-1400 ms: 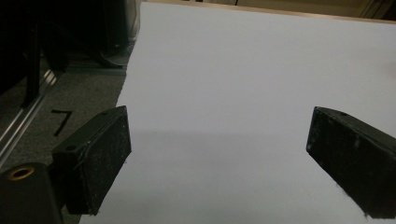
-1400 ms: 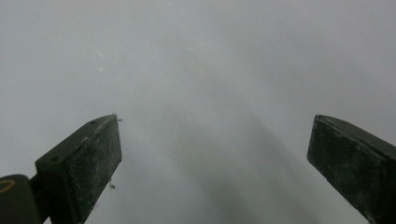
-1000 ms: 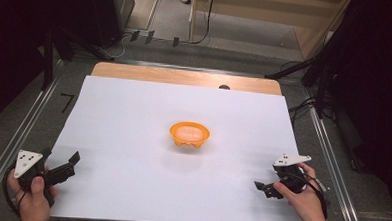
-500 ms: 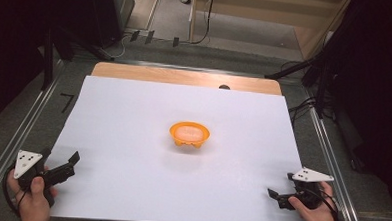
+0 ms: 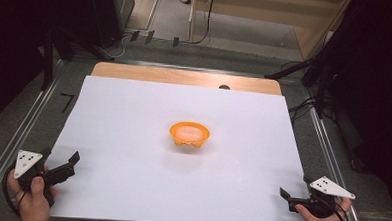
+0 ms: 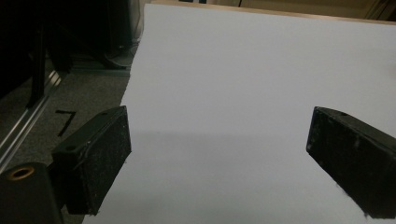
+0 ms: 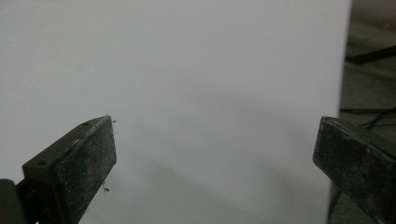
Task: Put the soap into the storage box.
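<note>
An orange bowl [image 5: 189, 134] with something pale inside stands in the middle of the white sheet [image 5: 133, 118]. My left gripper [image 5: 61, 159] rests at the sheet's near left corner, held in a hand, its jaws wide open and pointing toward the bowl. In the left gripper view the left gripper [image 6: 219, 154] has only bare sheet between its pads. My right gripper [image 5: 293, 192] is at the near right corner, far from the bowl. Its jaws have just been opening, and in the right gripper view the right gripper [image 7: 215, 158] holds nothing.
The sheet covers most of a wooden tabletop [image 5: 185, 76], whose far edge shows as a strip. Metal rails [image 5: 327, 146] run along both sides. Black cables [image 5: 304, 102] lie on the floor to the right, and dark stands are at the far left.
The right hand has drawn back and to the right, from beside the sheet's right edge to its near right corner. The left hand and the bowl have not moved.
</note>
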Tool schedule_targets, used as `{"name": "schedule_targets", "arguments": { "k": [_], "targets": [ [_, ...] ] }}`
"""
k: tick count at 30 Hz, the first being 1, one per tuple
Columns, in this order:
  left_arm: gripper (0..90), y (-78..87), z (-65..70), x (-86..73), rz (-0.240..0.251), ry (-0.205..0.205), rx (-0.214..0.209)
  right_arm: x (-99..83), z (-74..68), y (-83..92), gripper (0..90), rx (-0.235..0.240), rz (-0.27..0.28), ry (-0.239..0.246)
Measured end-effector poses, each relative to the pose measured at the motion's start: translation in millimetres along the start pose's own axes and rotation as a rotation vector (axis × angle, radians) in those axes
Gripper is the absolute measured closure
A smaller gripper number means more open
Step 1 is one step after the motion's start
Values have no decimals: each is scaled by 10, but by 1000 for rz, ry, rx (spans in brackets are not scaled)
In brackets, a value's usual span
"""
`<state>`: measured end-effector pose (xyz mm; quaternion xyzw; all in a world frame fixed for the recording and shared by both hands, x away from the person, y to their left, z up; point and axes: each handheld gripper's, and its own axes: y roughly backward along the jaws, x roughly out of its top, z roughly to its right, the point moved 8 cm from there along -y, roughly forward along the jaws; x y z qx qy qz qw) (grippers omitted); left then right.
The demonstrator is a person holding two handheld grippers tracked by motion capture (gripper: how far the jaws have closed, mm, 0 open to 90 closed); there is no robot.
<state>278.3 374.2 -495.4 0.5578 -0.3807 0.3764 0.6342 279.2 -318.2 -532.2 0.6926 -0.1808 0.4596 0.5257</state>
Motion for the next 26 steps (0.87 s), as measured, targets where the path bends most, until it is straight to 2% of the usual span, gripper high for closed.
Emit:
{"name": "schedule_targets", "arguments": {
  "k": [1, 3, 5, 8, 10, 17, 20, 26],
  "targets": [
    [72, 0, 1, 0, 0, -1, 0, 15, 18, 10, 0, -41, 25, 12],
    [72, 1, 3, 0, 2, 0, 0, 9, 39, 1, 0, -68, 32, 11],
    [72, 2, 2, 0, 2, 1, -2, -2, 82, -6, 0, -70, 37, -26],
    [73, 3, 3, 0, 3, 1, -4, 6, 147, 34, 14, -65, 76, -101],
    [72, 3, 3, 1, 4, 1, -5, 9, 168, 56, 45, -67, 97, -121],
    [72, 3, 3, 0, 2, 1, -9, -3, 134, 20, 45, -81, 66, -79],
    [72, 2, 4, 0, 1, 1, -9, -6, 150, 18, 45, -72, 65, -102],
    [72, -3, 1, -3, -8, 2, -11, -13, 160, 5, 35, -72, 49, -110]
  ]
}}
